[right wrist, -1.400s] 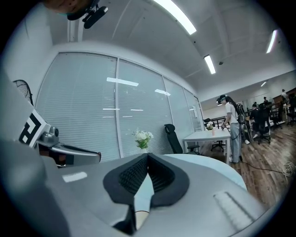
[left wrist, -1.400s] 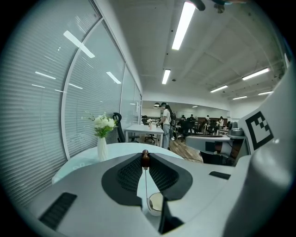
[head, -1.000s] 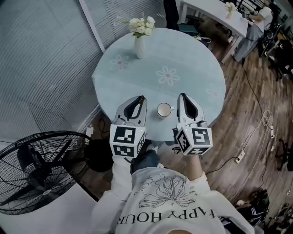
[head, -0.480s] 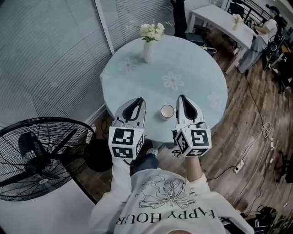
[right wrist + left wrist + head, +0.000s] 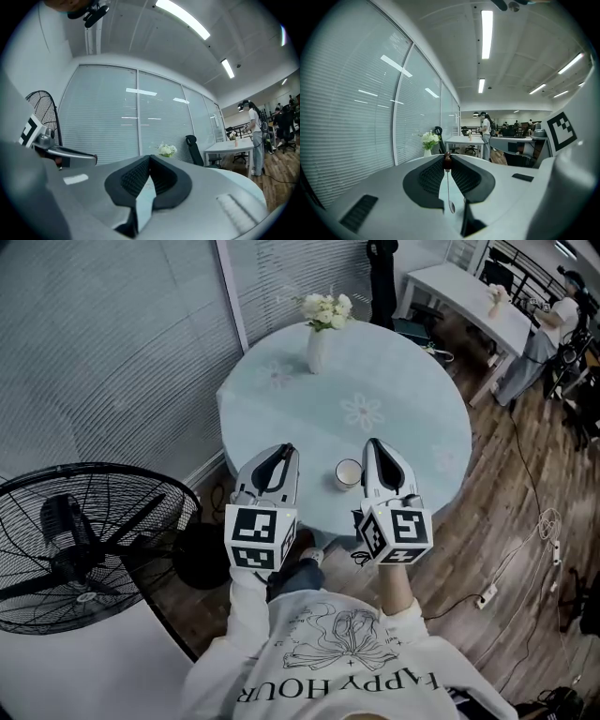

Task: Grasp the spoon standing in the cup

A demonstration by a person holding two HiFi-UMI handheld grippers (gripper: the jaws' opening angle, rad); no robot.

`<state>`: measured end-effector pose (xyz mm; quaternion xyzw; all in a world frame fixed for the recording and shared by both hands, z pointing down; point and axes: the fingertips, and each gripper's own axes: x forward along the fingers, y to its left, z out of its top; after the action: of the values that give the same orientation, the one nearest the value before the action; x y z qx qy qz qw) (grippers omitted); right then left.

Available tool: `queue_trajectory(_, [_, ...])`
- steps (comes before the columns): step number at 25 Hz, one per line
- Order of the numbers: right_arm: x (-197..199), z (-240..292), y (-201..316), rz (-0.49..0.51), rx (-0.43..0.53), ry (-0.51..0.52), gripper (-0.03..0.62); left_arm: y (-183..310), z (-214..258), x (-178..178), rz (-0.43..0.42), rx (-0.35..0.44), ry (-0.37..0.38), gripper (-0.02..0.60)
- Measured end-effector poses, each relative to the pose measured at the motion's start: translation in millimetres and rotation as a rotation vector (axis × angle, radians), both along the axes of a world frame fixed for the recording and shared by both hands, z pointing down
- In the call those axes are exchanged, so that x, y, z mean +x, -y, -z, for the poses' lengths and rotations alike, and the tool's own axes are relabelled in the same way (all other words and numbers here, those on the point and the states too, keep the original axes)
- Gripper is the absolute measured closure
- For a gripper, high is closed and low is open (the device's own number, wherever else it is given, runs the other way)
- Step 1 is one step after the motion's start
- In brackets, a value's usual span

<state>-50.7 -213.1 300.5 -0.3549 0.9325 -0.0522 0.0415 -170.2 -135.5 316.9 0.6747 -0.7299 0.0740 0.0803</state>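
Spoon (image 5: 448, 185) is not in the cup (image 5: 348, 472). It sits pinched in the left gripper (image 5: 447, 157), left of the cup and level with it in the head view. The jaws are nearly closed, and their tips clamp the dark reddish knob at the handle's end. The thin metal shaft and small bowl run back between the ribbed pads toward the camera, touching nothing else that I can see.

The right gripper (image 5: 150, 158) is just right of the cup. Its jaw tips meet with nothing between them, only the pale tabletop showing through the gap behind.

The cup stands between the two grippers near the edge of the round table (image 5: 403, 381). No spoon is visible in it from the head view.

Handling, as a judgement:
- The spoon looks very light and stiff, with a slim shaft that is likely slick.
- The thicker knob is the best place to hold, since the pads can bite there. The bare shaft would probably slip or roll.
- A grip at the very end means the bowl end can swing or pivot if the gripper moves fast.
- The cup looks ceramic, light and easy to tip if knocked.
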Motion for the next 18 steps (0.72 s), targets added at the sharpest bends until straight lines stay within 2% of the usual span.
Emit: queue_trajectory(18, [-14, -1, 0, 0.020, -0.018, 0.006, 0.583, 1, -1, -9, 0.013, -0.003, -0.022, 0.532])
